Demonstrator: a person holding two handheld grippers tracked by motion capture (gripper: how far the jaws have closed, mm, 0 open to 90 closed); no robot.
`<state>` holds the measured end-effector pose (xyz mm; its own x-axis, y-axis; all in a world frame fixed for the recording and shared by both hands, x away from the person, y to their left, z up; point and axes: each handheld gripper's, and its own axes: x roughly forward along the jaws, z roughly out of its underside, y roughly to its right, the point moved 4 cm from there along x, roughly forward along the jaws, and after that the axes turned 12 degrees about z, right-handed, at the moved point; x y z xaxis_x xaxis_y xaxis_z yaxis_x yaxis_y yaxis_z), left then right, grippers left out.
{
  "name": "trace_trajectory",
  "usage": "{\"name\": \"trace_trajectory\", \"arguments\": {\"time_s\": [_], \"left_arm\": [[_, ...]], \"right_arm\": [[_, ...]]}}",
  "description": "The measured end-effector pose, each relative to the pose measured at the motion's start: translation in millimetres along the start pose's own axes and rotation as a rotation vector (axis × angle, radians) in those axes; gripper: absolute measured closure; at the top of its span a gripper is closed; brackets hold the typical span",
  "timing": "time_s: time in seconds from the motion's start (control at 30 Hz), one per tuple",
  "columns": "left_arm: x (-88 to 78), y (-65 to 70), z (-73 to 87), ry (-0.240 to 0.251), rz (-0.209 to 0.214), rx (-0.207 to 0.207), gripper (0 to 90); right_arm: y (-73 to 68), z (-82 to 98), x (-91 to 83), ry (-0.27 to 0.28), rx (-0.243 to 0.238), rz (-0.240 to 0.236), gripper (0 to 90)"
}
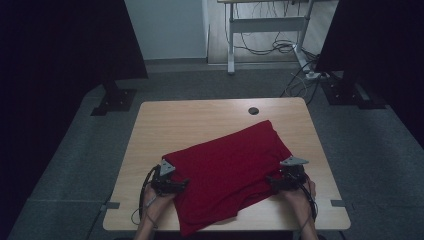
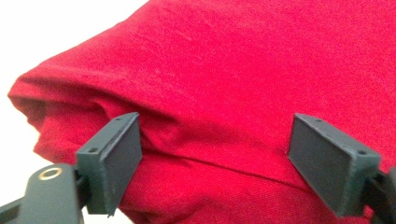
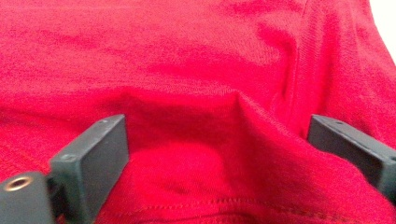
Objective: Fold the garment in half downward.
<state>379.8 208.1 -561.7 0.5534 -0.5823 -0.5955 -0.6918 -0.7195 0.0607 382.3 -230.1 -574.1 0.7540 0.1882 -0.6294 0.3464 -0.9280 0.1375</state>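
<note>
- A light wooden table with a round black cable port stands on grey carpet.
- Black curtains on footed stands flank it left and right.
- Behind, a pale wall and a grey desk frame over tangled cables; lighting is dim.

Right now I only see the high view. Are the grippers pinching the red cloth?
Observer: Not the left gripper. In its own view the jaws stand wide apart over the red cloth.
Operator: And the other one?
Observer: The right gripper is open too, with a raised fold of cloth between its jaws.
Operator: Is there a sewn edge?
Observer: Yes, a stitched hem runs near the bottom of the right gripper view.
</note>
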Motion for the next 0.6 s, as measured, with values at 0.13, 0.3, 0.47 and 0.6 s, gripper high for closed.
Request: {"name": "trace_trajectory", "arguments": {"time_s": [0.13,0.3,0.47,0.6], "left_arm": [[-9.6,-4.3,-0.9,0.008,-0.003,-0.008,16.8],[-37.1,-26.5,10.8,0.020,-0.048,-0.041,16.2],[-44.0,-40.2,24.7,0.005,-0.078,-0.067,16.3],[-40.4,-47.7,34.7,-0.028,-0.093,-0.094,16.3]], "right_arm": [[0.9,-3.9,-19.0,0.034,0.016,-0.017,3.3],[13.8,3.9,-42.6,0.056,0.039,-0.005,1.9],[21.1,9.3,-48.0,0.052,0.058,0.008,2.6],[33.6,33.9,-45.9,0.011,0.081,0.042,3.0]]}}
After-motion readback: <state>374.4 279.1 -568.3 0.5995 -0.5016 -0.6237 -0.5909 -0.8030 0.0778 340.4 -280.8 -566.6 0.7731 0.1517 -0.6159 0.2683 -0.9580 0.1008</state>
